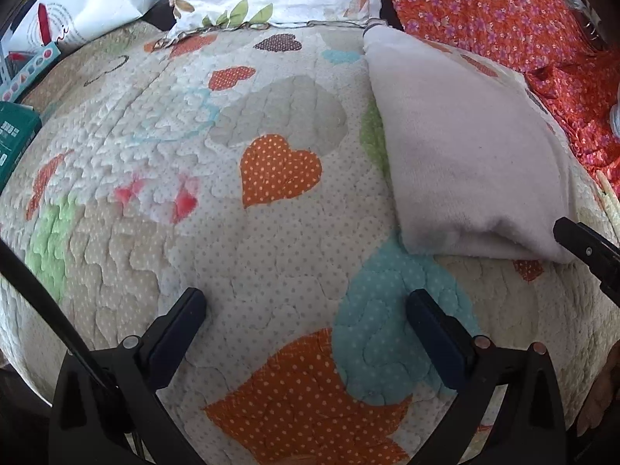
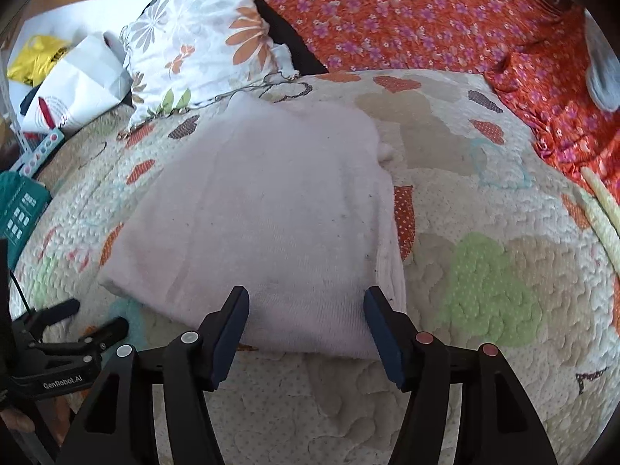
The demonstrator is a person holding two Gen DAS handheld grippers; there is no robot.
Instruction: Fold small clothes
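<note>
A folded pale pink garment (image 2: 263,209) lies flat on the heart-patterned quilt (image 2: 484,271). My right gripper (image 2: 306,298) hovers over the garment's near edge, open, with the cloth lying under the gap and neither pad pressing on it. In the left wrist view the same garment (image 1: 465,162) lies to the right. My left gripper (image 1: 306,302) stands open over bare quilt (image 1: 155,232), to the left of the garment and holding nothing. It shows again at the lower left of the right wrist view as the left gripper (image 2: 95,316), just off the garment's left corner.
A floral pillow (image 2: 201,46) lies at the head of the quilt. Orange flowered bedding (image 2: 426,15) fills the back and right. A white paper bag (image 2: 77,81), a yellow bag (image 2: 35,58) and a teal box (image 2: 19,209) crowd the left side. A pale stick (image 2: 600,209) lies at the right edge.
</note>
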